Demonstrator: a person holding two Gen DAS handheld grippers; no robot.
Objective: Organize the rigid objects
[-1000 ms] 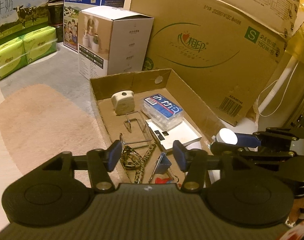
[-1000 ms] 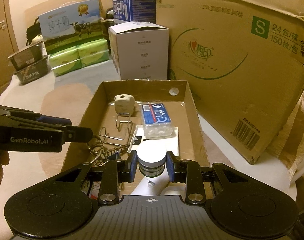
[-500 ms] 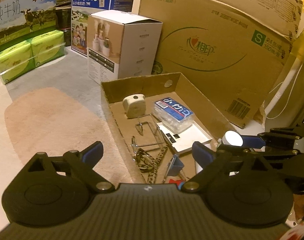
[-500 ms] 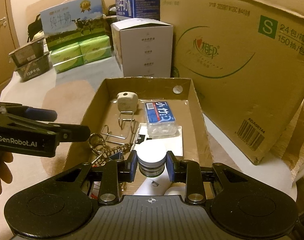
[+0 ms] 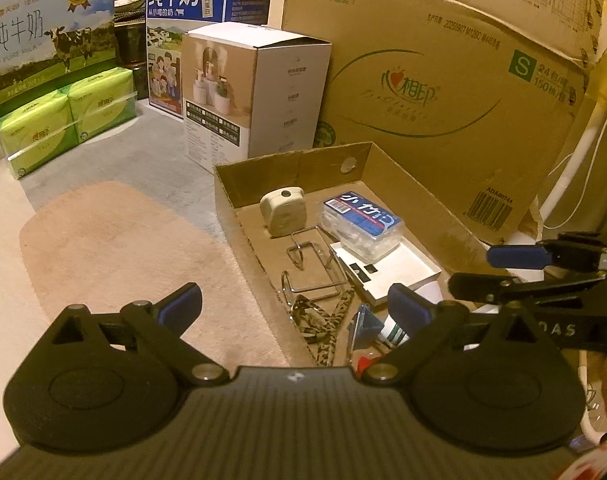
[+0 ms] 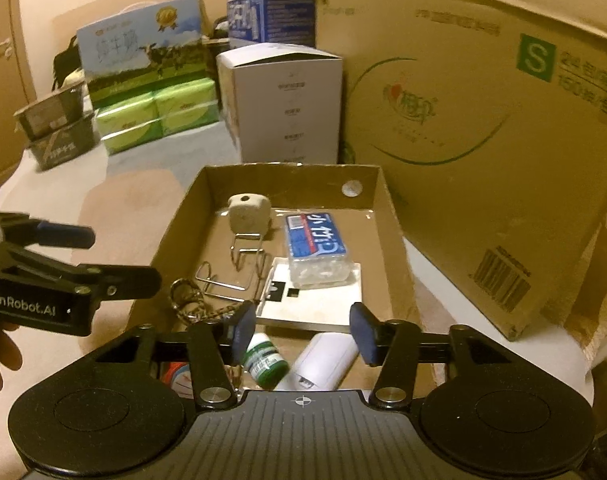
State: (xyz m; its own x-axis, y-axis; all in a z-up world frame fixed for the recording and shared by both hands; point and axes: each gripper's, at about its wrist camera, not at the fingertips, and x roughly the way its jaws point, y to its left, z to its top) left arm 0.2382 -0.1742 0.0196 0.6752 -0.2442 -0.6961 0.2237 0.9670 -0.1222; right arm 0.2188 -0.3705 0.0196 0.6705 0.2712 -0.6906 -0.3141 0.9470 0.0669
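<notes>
Right gripper (image 6: 301,330): jaws opening, pads clear of bottle (image 6: 265,363) — bottle lying tilted in tray (image 6: 395,232) near end, beside white tube (image 6: 323,358), below and between jaws. Left gripper (image 5: 295,307): spread wide, still opening, nothing between jaws — hovering over tray's left wall.

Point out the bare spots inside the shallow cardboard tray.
In the shallow cardboard tray, bare floor runs along the right wall beside the blue-labelled clear plastic box, and at the far left corner by the beige cube. The near end is crowded: wire racks, white flat box, green-capped bottle.
</notes>
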